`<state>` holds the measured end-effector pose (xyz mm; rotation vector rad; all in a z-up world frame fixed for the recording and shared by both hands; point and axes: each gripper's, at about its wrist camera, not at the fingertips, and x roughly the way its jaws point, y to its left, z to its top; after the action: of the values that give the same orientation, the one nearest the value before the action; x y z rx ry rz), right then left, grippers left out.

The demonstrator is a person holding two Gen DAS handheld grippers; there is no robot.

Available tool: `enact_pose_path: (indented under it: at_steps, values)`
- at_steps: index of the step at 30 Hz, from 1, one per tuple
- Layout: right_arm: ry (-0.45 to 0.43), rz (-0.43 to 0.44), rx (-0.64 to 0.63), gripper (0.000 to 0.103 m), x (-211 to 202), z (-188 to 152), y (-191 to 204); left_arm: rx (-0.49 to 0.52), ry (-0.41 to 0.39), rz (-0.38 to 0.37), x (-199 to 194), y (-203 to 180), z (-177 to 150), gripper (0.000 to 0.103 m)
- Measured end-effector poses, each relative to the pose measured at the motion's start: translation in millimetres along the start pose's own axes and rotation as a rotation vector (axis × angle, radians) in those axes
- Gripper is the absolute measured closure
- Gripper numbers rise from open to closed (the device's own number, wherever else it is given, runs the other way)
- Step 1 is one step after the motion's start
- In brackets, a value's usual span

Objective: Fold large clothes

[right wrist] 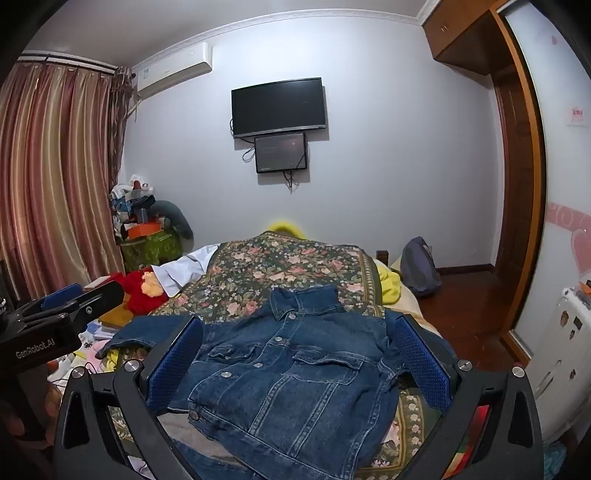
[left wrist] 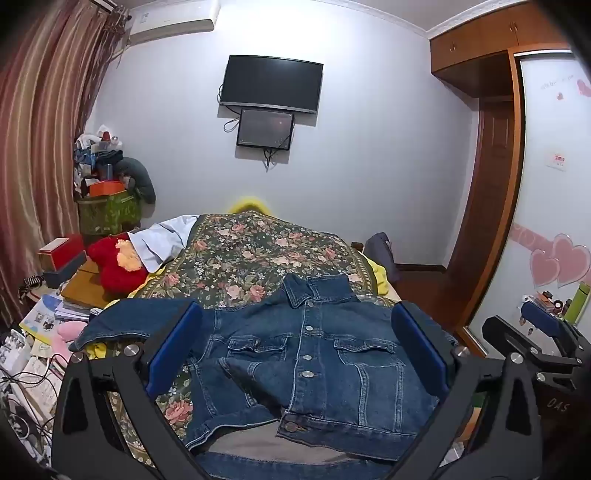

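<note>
Item: denim jacket [left wrist: 306, 354], front up, buttoned, collar toward the far wall. It lies on the bed's floral bedspread [left wrist: 243, 254], near the foot end. One sleeve [left wrist: 129, 321] stretches out to the left; the other side appears already tucked in or hidden. The hem is rumpled, and a grey garment shows beneath it.

Left hand-held gripper [left wrist: 295, 350]: jaws spread wide, holding nothing, poised above the jacket.
Right hand-held gripper [right wrist: 295, 358]: likewise wide open and empty, above the jacket, just beside the left one.

Step, as judged: opening of the fold; the jacket is laid out but no fold is visibly made. The next move likely calls for pinching the outstretched sleeve and carrying it across the chest, then doubling hem to collar. Stiff denim should hold a crease, though the loose hem wants smoothing first.

Room: bedroom; wall television [left wrist: 271, 83] with a smaller screen [left wrist: 265, 127] under it, striped curtains [left wrist: 40, 122], air conditioner [left wrist: 173, 18], wooden wardrobe [left wrist: 491, 40], red plush toy [left wrist: 118, 266], cluttered boxes and papers at left.
</note>
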<state>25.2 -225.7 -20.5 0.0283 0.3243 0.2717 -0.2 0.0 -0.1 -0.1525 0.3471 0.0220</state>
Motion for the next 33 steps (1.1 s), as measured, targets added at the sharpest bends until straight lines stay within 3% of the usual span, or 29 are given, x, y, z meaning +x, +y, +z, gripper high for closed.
enact_pose_path:
  at_steps: [33]
  values:
    - [-0.001, 0.0, 0.0, 0.0, 3.4, 2.9, -0.5, 0.017, -0.01, 0.014, -1.1, 0.1, 2.8, 0.0]
